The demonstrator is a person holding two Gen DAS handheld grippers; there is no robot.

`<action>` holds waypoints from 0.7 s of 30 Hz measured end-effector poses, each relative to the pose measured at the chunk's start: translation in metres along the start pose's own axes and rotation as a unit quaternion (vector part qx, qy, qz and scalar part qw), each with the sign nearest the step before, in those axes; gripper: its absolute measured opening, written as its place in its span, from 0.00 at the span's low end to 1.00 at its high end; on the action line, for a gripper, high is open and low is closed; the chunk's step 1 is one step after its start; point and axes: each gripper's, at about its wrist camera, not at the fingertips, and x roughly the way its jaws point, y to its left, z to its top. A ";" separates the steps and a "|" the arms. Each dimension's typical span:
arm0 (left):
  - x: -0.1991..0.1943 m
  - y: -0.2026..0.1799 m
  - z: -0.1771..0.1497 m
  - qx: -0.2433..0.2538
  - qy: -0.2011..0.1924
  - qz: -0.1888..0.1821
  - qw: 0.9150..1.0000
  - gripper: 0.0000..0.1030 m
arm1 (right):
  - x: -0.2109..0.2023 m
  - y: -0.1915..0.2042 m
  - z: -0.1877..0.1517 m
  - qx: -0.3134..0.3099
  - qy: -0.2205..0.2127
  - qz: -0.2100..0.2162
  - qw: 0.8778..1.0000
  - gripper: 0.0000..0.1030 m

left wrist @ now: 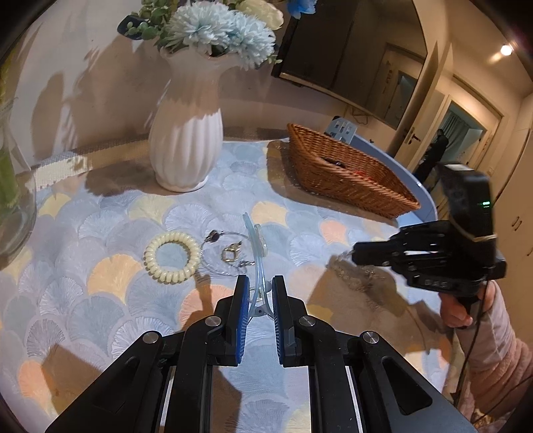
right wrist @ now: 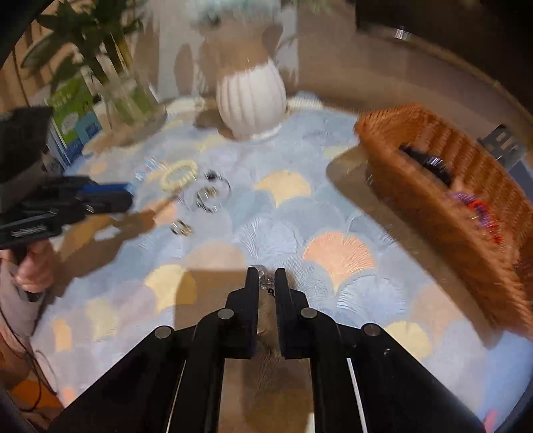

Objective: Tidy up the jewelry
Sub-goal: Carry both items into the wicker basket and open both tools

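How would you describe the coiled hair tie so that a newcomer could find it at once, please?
Start at the white ribbed vase on the shell-patterned tablecloth. In front of it, nearer the camera, lies the cream spiral hair tie. Unlike the thin metal jewellery beside it, it is a thick, pale plastic coil.

Black left gripper (left wrist: 261,293) with blue pads, pink fleecy sleeve (left wrist: 499,349).

A white ribbed vase (left wrist: 185,146) of pale blue flowers (left wrist: 220,28) stands on the shell-patterned tablecloth (left wrist: 100,283).
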 end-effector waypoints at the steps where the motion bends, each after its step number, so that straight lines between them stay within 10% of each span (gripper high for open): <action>1: -0.002 -0.003 0.003 0.001 -0.001 -0.005 1.000 0.13 | -0.009 0.000 0.002 0.003 -0.007 -0.002 1.000 0.11; 14: 0.020 -0.102 0.100 0.104 -0.010 0.015 0.994 0.13 | -0.139 -0.083 0.035 0.096 -0.149 -0.088 0.980 0.11; 21: 0.091 -0.161 0.158 0.119 0.010 -0.023 0.993 0.13 | -0.138 -0.158 0.041 0.172 -0.156 -0.145 0.962 0.11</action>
